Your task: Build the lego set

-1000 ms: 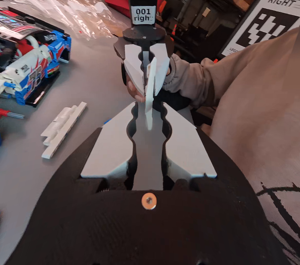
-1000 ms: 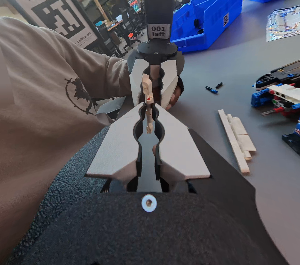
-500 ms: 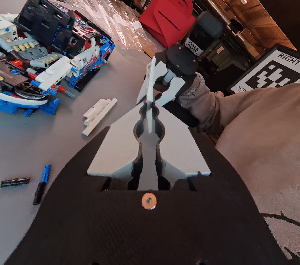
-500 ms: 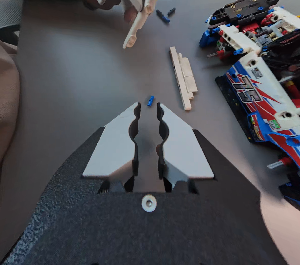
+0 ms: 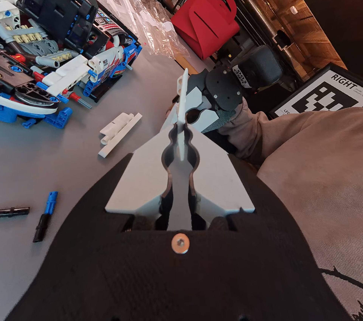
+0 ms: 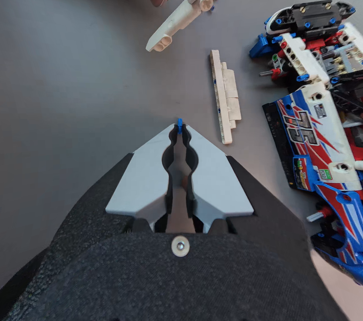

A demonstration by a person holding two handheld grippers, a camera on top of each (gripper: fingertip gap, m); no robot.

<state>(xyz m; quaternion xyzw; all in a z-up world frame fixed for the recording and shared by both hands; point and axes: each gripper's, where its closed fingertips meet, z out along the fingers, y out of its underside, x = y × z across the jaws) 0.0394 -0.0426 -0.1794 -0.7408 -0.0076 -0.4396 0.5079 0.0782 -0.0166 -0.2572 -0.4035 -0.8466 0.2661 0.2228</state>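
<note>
- Left wrist view: the left gripper (image 5: 181, 130) pinches a thin white panel (image 5: 182, 113) edge-on at its fingertips; the panel rises ahead. The right gripper (image 5: 181, 107) sits just behind it. The partly built car (image 5: 59, 60) lies far left.
- Right wrist view: the right gripper (image 6: 179, 128) is closed on a small blue pin (image 6: 179, 125) at its very tips, probably barely seated. A white beam assembly (image 6: 225, 95) lies just right. Lift slowly, keeping the squeeze steady, before carrying the pin up to the panel.

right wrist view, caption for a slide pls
Right gripper pinches a small blue pin above the grey table, beside the part-built race car.
</note>
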